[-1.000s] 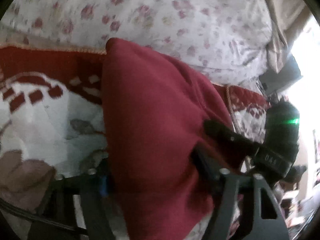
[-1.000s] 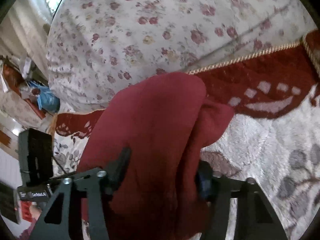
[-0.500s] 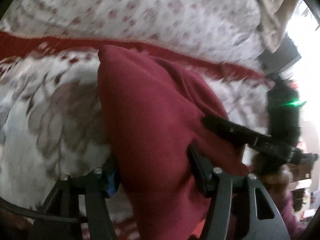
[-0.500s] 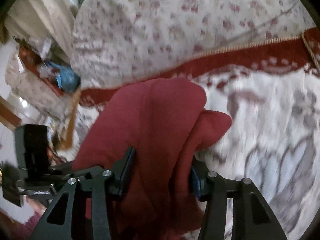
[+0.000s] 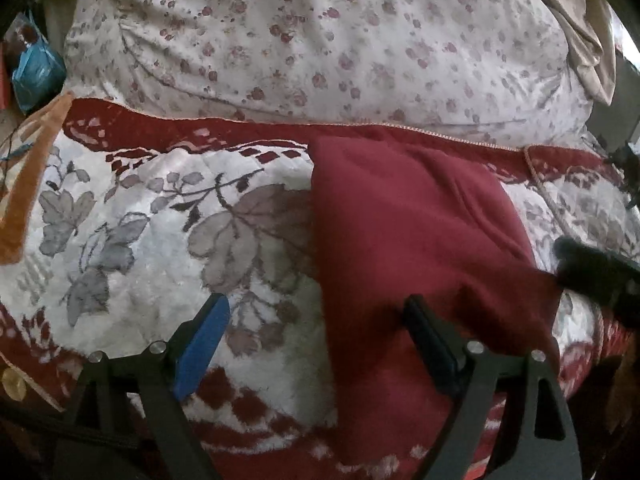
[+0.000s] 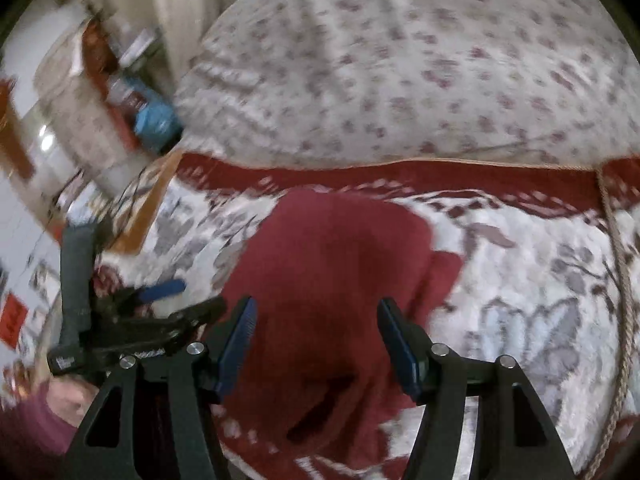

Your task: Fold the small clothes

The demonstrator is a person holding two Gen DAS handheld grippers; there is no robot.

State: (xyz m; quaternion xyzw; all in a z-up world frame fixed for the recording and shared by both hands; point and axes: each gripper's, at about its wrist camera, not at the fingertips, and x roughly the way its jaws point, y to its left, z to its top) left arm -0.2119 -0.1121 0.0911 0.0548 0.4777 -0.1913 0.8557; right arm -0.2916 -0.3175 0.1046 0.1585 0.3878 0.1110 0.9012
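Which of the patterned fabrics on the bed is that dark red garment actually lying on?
The dark red garment lies on the leaf-patterned blanket with the red border, not the rose-print bedding behind it.

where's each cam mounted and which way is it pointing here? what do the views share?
Left wrist: on the left gripper, looking forward and down at the red garment on the leaf-patterned blanket; its open fingers show, plus the right gripper's tip at the right edge.
Right wrist: on the right gripper, facing the same garment; its open fingers show, plus the left gripper and the person's sleeve at left.
Shared: garment, blanket, floral bedding.
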